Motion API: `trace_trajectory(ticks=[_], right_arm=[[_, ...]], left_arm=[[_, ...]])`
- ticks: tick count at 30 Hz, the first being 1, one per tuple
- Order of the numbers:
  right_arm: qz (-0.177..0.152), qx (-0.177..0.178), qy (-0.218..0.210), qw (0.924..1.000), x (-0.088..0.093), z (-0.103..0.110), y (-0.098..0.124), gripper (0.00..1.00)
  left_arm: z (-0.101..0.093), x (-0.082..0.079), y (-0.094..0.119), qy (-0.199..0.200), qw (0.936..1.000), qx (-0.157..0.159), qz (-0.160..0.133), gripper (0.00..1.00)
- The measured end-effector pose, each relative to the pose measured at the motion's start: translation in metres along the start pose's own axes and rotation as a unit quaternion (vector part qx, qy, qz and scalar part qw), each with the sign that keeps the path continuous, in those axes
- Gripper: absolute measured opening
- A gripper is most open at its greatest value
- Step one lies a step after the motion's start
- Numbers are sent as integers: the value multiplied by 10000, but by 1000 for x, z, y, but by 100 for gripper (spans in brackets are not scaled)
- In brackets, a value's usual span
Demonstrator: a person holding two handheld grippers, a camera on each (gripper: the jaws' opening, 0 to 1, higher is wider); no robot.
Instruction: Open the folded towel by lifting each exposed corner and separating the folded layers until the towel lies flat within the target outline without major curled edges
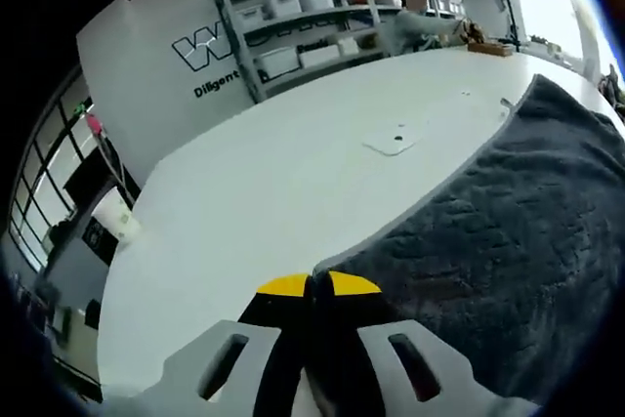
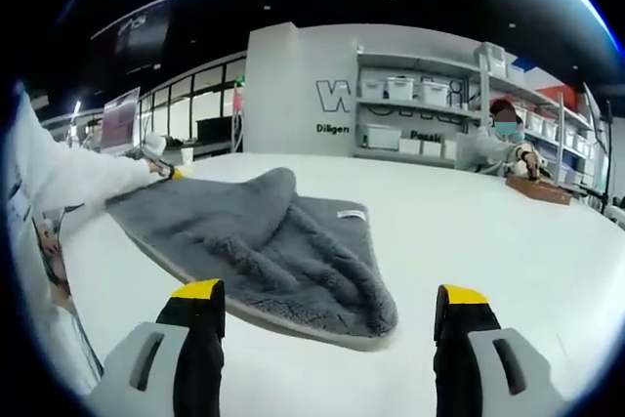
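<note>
**Left claw clamped on towel corner; right claw apart, facing the bunched end**

Left claw [image 1: 319, 285]: yellow-tipped jaws drawn together on a corner of the grey towel [image 1: 508, 231]. From the pinch the cloth runs away to that view's right, over the white table [image 1: 283, 183].

Right claw [image 2: 332, 305]: jaws set wide apart, nothing between them, poised just above the table [image 2: 508, 241].

Towel [image 2: 264, 231]: lies on the table straight ahead of the right claw, between its jaws in line of sight but apart from them. Long axis runs from the bunched, rounded end nearest the right claw [image 2: 366, 314] back toward the far left, where the left claw [image 2: 161, 171] holds the far corner on the end of a white sleeve [image 2: 68, 178]. Folds are gathered along this axis; a small label [image 2: 352, 214] sits on the right-hand edge.

Judgement: the near bunched end is the right claw's to take, being nearer; a forward reach and slight drop should meet it. Pulling away from the left claw's hold would spread the layers.
</note>
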State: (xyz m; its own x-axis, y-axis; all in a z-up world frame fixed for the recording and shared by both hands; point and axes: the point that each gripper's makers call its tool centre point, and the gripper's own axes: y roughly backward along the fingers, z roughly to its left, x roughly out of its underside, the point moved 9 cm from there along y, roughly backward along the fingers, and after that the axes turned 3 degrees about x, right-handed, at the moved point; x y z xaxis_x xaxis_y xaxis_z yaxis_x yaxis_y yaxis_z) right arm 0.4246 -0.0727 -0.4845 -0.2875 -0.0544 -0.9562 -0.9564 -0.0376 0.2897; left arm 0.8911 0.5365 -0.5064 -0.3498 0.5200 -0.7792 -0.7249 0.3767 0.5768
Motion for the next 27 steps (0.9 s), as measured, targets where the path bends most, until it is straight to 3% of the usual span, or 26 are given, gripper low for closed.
trace_trajectory(ticks=[14,21,27], right_arm=[[-4,29,-7,10000,0,0,2,89],[5,27,-8,10000,0,0,2,88],[-20,39,-7,10000,-5,2,4,88]], left_arm=[[22,18,12,418,9988,-227,-69,5],[22,25,21,561,9981,-241,-86,5],[24,29,27,960,9945,-88,-401,12]])
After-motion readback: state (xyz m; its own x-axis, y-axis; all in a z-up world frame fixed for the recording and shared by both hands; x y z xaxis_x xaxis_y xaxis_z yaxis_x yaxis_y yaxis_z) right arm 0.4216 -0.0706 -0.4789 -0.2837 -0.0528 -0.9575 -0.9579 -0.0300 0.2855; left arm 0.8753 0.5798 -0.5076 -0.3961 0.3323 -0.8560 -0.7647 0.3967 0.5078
